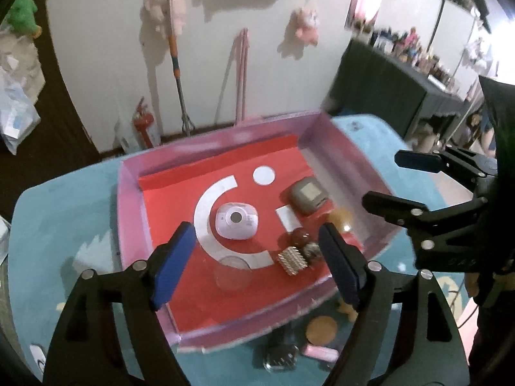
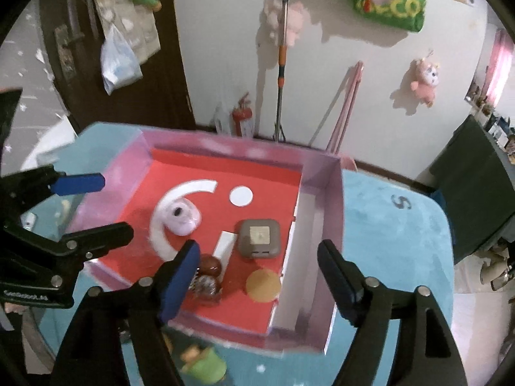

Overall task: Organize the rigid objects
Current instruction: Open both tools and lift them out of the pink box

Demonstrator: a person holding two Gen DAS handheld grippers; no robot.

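Pink-walled box with red floor holds grey case.

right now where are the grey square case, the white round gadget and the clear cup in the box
grey square case [image 2: 259, 238]: right wrist view, on its pale top panel
white round gadget [image 1: 236, 220]: left wrist view, on its top face beside the dark centre
clear cup [image 1: 232, 272]: left wrist view, on its see-through wall

A blue table carries the pink tray, a tan disc, perhaps a figurine.
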